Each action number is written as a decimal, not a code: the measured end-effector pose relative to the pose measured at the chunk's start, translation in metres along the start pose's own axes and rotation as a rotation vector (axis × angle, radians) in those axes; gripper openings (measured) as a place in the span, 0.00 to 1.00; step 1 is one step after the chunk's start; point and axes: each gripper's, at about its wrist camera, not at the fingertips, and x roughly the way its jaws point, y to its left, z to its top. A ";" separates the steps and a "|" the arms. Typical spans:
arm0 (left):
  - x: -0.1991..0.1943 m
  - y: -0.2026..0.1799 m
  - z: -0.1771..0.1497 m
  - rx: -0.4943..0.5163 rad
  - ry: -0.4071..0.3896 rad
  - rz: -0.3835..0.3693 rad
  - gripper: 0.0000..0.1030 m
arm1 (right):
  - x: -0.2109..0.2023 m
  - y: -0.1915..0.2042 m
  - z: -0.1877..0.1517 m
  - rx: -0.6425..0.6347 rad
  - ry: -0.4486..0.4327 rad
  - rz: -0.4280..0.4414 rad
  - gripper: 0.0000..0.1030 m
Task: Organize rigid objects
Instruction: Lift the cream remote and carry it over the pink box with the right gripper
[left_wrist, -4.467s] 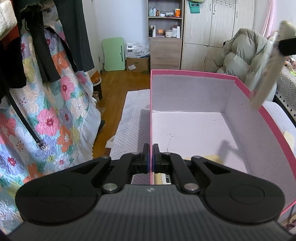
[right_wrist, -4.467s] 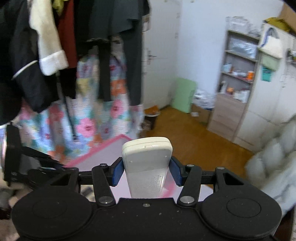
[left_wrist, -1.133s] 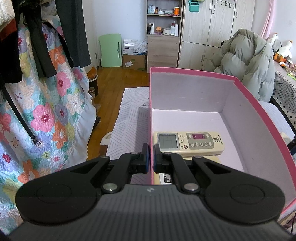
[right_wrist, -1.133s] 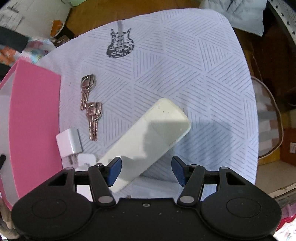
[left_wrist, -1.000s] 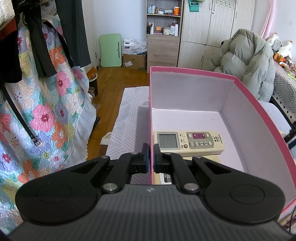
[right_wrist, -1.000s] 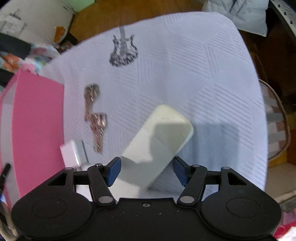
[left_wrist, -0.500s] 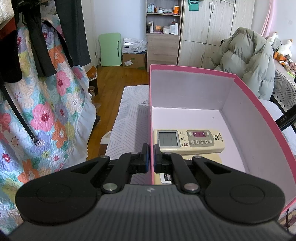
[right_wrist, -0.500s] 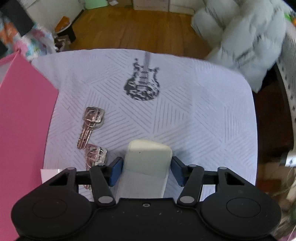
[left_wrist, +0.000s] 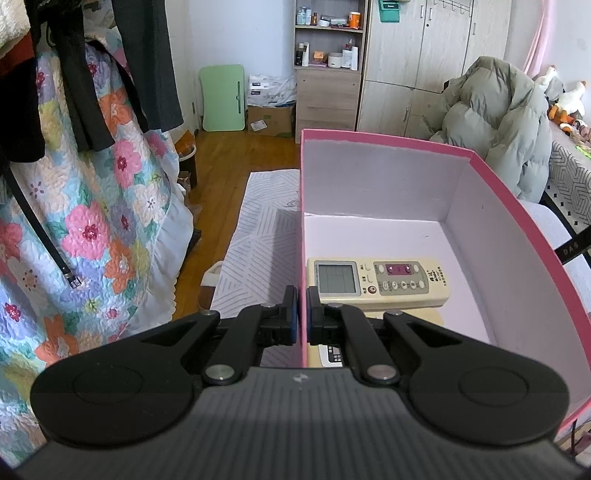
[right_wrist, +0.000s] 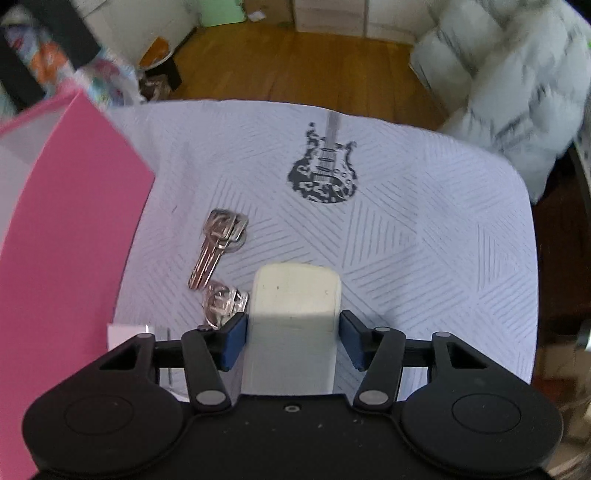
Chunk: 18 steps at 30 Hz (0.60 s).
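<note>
My left gripper (left_wrist: 301, 325) is shut on the left wall of the pink box (left_wrist: 376, 184), with the rim pinched between its pads. A cream remote with a screen and buttons (left_wrist: 376, 282) lies face up inside the box; a second one (left_wrist: 332, 356) peeks out behind my fingers. On the striped cloth, my right gripper (right_wrist: 291, 341) points steeply down and is shut on another cream remote (right_wrist: 295, 295), which lies back side up with its sides against both blue pads. The pink box (right_wrist: 74, 221) stands to its left.
Two bunches of keys (right_wrist: 218, 243) (right_wrist: 221, 301) lie just left of the held remote, and a white charger (right_wrist: 125, 332) sits by the box wall. The cloth bears a guitar print (right_wrist: 325, 173). Hanging clothes, a padded jacket (left_wrist: 495, 122) and wooden floor surround the table.
My right gripper rolled into line with the remote on the cloth, which had lain slantwise, and its jaws closed onto its sides. The left gripper and the box stayed still.
</note>
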 end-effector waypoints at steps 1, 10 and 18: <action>0.000 -0.002 0.000 0.006 -0.002 0.007 0.03 | 0.000 -0.001 -0.001 -0.005 -0.006 -0.004 0.58; -0.002 -0.005 0.002 0.021 -0.011 0.021 0.02 | -0.061 -0.002 -0.017 -0.007 -0.274 0.066 0.57; -0.006 -0.003 0.003 0.010 -0.014 0.018 0.02 | -0.089 0.015 -0.047 -0.027 -0.463 0.117 0.56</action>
